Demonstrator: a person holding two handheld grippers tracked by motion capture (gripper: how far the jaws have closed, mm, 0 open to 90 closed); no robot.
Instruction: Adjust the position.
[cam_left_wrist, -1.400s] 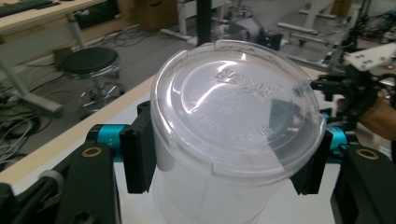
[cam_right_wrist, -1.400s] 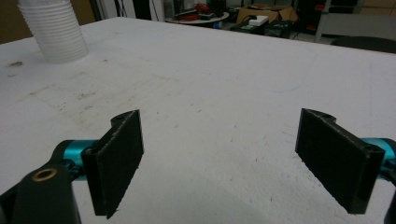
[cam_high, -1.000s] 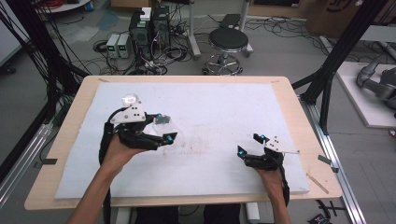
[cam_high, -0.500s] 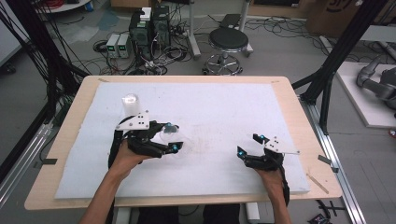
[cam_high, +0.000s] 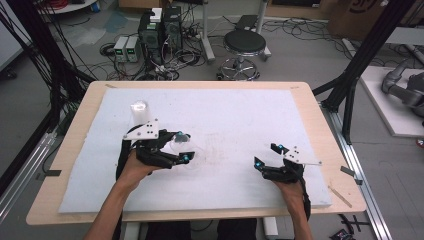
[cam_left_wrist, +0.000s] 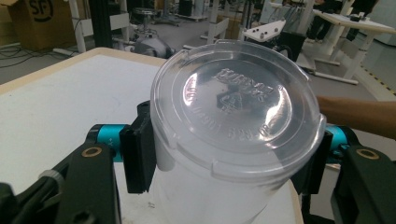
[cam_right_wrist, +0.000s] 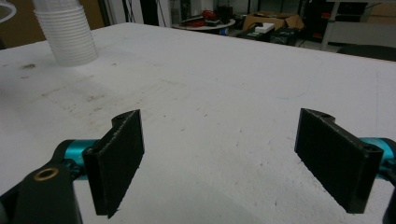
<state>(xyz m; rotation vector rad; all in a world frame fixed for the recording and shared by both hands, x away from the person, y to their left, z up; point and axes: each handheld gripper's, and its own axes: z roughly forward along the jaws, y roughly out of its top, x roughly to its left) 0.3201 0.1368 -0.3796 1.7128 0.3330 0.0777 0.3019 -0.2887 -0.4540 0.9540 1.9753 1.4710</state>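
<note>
Left tool (cam_high: 180, 147) clamps a clear lidded cup (cam_left_wrist: 236, 126), now carried lower and off the stack (cam_high: 140, 113) toward mid-counter (cam_high: 235, 112); set-down looks near. Right tool (cam_high: 267, 155) rests agape, empty.

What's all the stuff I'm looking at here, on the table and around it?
Clear plastic cup: one, see-through, turned bottom-up toward the camera, gripped in the left claw.
Stack of cups: one stack, whitish, far left part of the mat.
Mat: one, white, scuffed, covering most of the table.
Table: one, light wood.
Stool: one, black seat, on the floor beyond the table.
Electronics boxes: several, dark and grey, with cables, on the floor.
Left claw: black with blue joints, shut on the cup.
Right claw: black, open, resting low over the mat.
</note>
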